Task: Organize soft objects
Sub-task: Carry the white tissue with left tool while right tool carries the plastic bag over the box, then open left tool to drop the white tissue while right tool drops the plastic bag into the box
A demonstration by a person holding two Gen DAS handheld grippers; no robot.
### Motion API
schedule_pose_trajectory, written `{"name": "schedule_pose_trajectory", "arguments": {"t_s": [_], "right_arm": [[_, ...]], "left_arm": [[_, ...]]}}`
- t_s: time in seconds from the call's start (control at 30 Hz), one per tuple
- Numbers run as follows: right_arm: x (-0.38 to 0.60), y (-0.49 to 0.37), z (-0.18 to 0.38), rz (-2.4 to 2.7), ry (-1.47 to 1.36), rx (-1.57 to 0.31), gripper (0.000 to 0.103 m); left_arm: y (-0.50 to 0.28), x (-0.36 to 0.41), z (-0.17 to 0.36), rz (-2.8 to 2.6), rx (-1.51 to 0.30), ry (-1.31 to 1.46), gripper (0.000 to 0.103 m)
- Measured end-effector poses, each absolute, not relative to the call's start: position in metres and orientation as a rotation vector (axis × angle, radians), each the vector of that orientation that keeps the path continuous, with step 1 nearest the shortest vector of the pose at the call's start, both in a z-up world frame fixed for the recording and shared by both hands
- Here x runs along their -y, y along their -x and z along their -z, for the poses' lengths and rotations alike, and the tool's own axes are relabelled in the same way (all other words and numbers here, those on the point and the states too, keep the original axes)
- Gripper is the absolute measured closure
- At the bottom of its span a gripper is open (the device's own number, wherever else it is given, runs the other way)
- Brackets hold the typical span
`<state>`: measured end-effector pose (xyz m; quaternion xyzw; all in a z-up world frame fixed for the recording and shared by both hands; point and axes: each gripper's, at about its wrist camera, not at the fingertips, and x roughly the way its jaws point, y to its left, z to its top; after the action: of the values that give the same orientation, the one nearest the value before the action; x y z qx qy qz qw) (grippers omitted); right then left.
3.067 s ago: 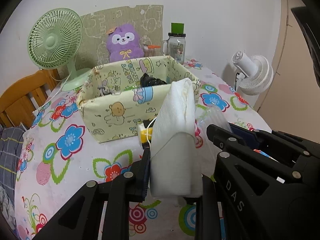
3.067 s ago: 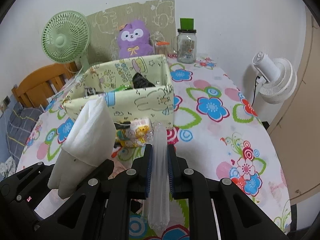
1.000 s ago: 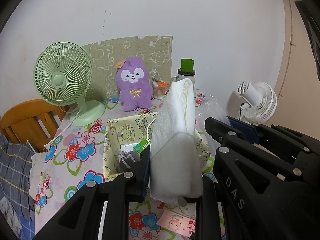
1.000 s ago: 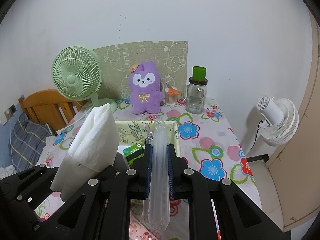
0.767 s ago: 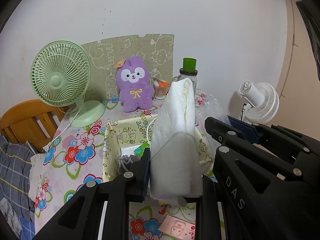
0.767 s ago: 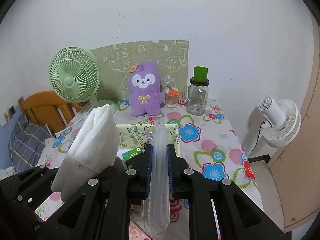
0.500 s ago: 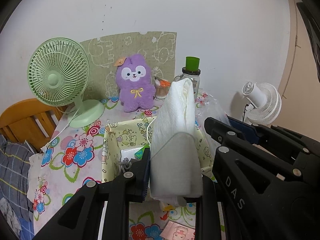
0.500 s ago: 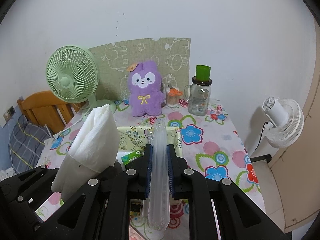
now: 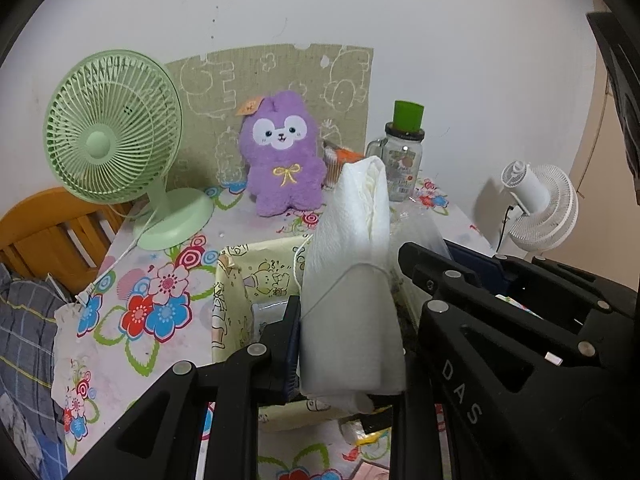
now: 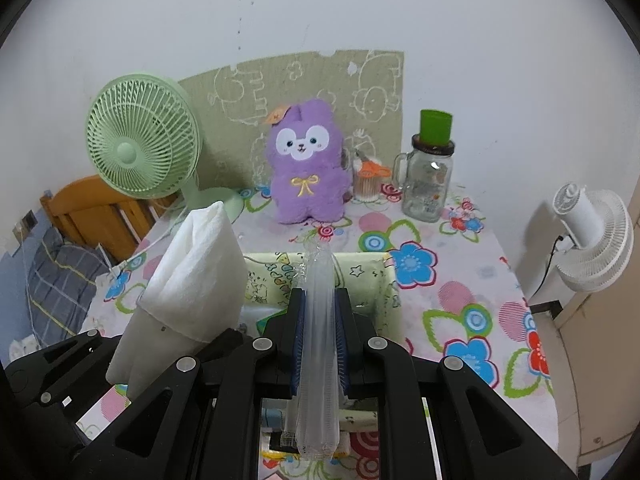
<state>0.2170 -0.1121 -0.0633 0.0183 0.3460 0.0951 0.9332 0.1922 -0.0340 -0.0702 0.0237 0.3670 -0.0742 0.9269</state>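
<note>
Folded white cloth (image 9: 352, 280) stands upright, clamped between the closed jaws of the left tool (image 9: 348, 356), above the near part of a pale yellow fabric storage box with cartoon prints (image 9: 240, 280) that sits on the desk with a flowered cover (image 9: 132, 320). Beside it, the right tool (image 10: 320, 344) is closed tight on a flattened clear plastic bag (image 10: 318, 320), which also hangs over the box (image 10: 372, 280). Inside the box a green packet is partly seen; its other contents are too hidden to name. At the far edge of the desk, against the wall, stand a pale green table fan (image 9: 112, 140) toward the left corner, a purple plush animal with a yellow bow (image 9: 284, 156) in the middle, a small cup with an orange item (image 10: 370, 184), and a clear glass mug jar with a green cap (image 10: 430, 176). A beige printed mat (image 10: 304, 76) leans on the wall behind them. A white clip fan (image 10: 592, 232) sits off the right edge, and a wooden chair (image 9: 48, 236) off the left.
</note>
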Motion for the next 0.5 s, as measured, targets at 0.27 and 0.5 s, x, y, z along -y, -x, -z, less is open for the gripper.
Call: {"name": "schedule_pose_trajectory", "arguments": {"t_s": [0.27, 0.5], "right_arm": [[0.105, -0.237, 0.079, -0.213, -0.038, -0.743, 0.086], [0.098, -0.249, 0.090, -0.212, -0.024, -0.774, 0.080]], "left_arm": [[-0.211, 0.027, 0.085, 0.147, -0.791, -0.042, 0.080], [-0.222, 0.023, 0.095, 0.139, -0.813, -0.036, 0.080]]}}
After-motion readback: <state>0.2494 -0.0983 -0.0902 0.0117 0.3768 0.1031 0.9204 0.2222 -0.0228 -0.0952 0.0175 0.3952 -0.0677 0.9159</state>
